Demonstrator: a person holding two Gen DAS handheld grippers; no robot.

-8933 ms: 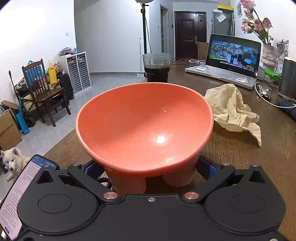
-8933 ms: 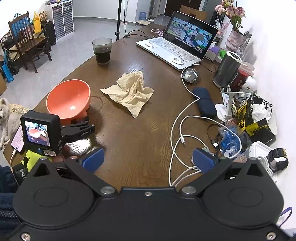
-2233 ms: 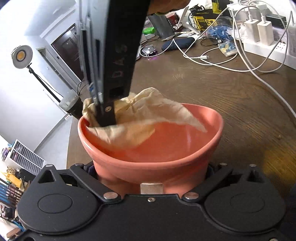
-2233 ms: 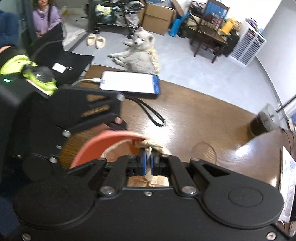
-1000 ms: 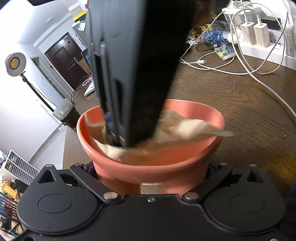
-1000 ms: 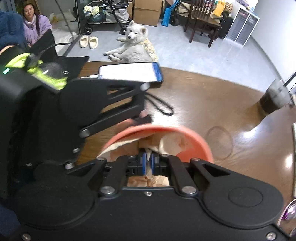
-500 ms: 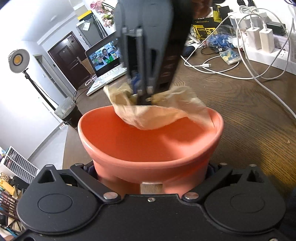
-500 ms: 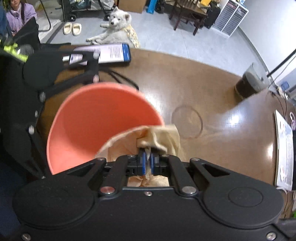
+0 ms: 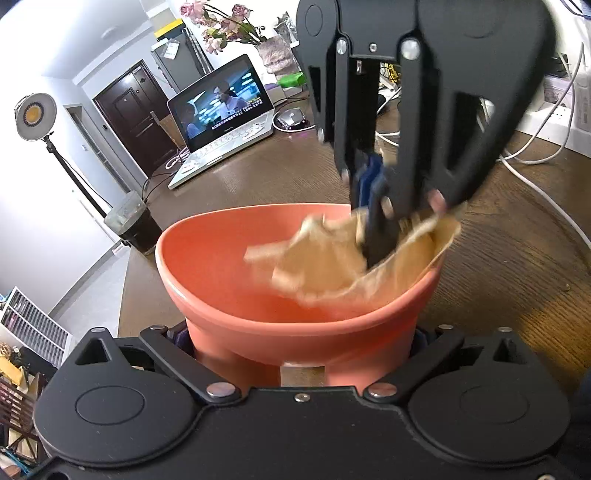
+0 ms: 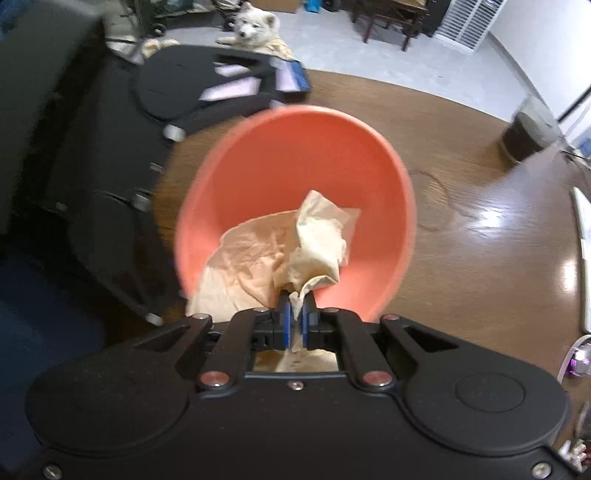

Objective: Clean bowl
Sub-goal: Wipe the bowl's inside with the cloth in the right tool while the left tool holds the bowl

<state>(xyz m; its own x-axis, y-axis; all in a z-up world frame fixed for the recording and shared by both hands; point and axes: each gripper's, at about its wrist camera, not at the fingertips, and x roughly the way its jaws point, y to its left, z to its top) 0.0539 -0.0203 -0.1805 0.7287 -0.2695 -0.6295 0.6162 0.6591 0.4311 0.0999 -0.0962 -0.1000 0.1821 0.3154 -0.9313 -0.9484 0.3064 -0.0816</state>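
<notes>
A: Status, left to right, left wrist view. What is at far left?

B: A lamp (image 9: 35, 116) on a stand. Next, a dark glass (image 9: 133, 226) on the tabletop (image 9: 498, 266), then an open laptop (image 9: 225, 110) further back, with flowers (image 9: 221, 26) behind it. White cables (image 9: 535, 158) run across the far right.

A: Where is the bowl?

B: The bowl (image 9: 236, 266) sits in the near centre, directly ahead of the left tongs (image 9: 301, 354). Its base lies between their two fingers. The fingers press against the base on both sides, so the left tongs are pinching the bowl.

A: And the right tongs?

B: The right tongs (image 9: 373, 206) come down from above at the bowl's right rim. Their blue pads (image 10: 285, 321) are pressed nearly together, pinching a fold of the cloth (image 10: 266, 258).

A: Where is the cloth?

B: Crumpled inside the bowl, against the right wall in the left wrist view. One edge drapes over the rim there. It is blurred in that view.

A: Anything else in the right wrist view?

B: A white dog (image 10: 255, 26) lies on the floor at the far side. A phone (image 10: 291, 79) is on the tabletop edge, partly hidden by the left tongs. The glass stands far right.
</notes>
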